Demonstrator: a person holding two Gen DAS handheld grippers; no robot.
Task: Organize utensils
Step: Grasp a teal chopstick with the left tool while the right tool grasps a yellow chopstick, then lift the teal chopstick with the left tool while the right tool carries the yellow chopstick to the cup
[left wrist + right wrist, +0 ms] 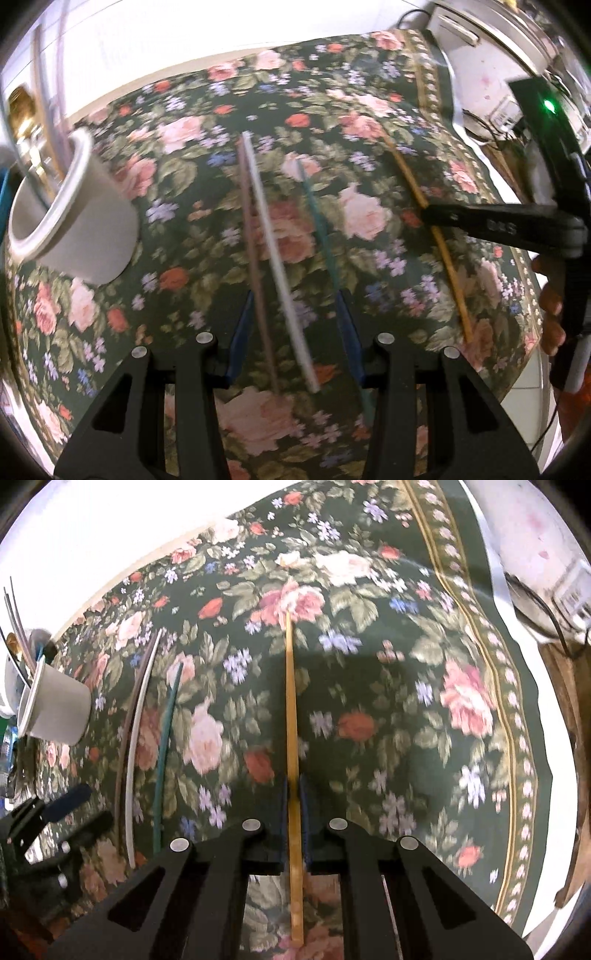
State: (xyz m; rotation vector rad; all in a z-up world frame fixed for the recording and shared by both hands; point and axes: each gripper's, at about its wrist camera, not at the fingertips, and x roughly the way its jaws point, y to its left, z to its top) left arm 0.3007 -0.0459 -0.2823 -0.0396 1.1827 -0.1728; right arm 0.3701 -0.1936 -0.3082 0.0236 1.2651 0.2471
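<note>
While the right gripper (294,794) closes its fingers on the yellow chopstick (291,701) lying on the floral-clothed worktop (406,701), the left gripper (295,328), fingers wide, straddles the brown (255,243) and white (273,251) sticks, likely bound for the cup (74,221).

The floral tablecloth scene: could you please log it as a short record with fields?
surface: floral tablecloth
lying loose: brown stick, white stick, green stick, side by side
yellow stick: between the right gripper fingers, closed on it
left gripper: open, over the loose sticks
white cup: at the left, utensils standing in it
</note>
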